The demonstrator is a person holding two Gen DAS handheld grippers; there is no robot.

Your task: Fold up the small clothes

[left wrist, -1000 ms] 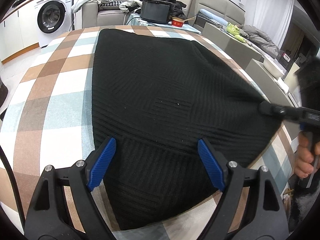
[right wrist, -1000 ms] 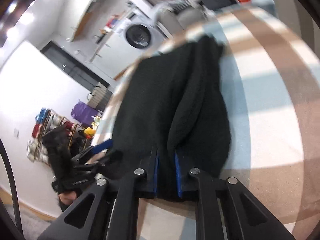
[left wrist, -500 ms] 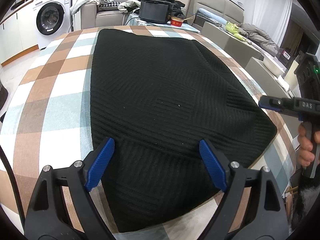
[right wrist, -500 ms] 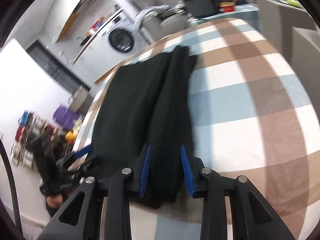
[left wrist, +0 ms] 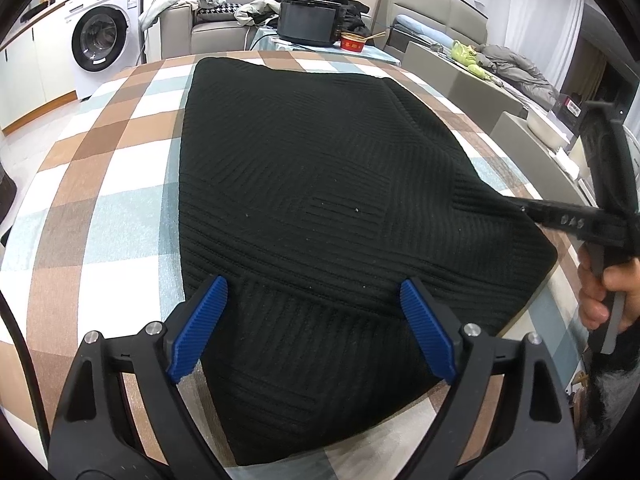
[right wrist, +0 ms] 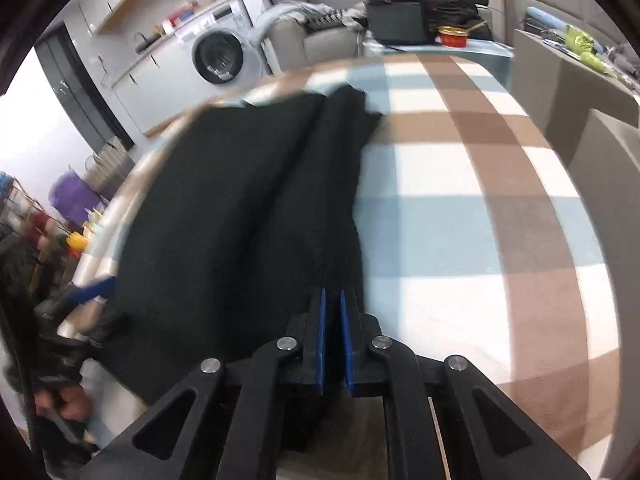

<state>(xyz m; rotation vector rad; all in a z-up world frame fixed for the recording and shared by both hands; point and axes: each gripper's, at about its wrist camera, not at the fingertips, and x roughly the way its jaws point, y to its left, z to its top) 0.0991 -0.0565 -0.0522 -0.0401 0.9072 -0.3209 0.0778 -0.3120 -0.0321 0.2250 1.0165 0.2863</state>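
Note:
A black ribbed knit garment (left wrist: 320, 184) lies spread flat on the checked tablecloth (left wrist: 104, 216). My left gripper (left wrist: 311, 282) hovers over the garment's near hem, open, with its blue pads (left wrist: 200, 328) wide apart and nothing pinched. In the left wrist view the right gripper (left wrist: 568, 220) reaches in from the right, its tip at the garment's right edge. In the right wrist view, my right gripper (right wrist: 333, 296) is shut on that edge of the black garment (right wrist: 224, 216), with dark cloth in the narrow slot between the pads. The left gripper (right wrist: 80, 292) shows blurred at far left.
The checked table (right wrist: 480, 208) extends to the right of the garment. Behind it are a washing machine (left wrist: 104, 44), a grey sofa (left wrist: 208, 24) with clothes, a black box (left wrist: 308, 20) and a red bowl (left wrist: 354, 42). A hand (left wrist: 600, 292) holds the right gripper's handle.
The right gripper let go of the garment's right edge, stood open beside it, then came back down and shut on that edge. The left gripper stayed put.

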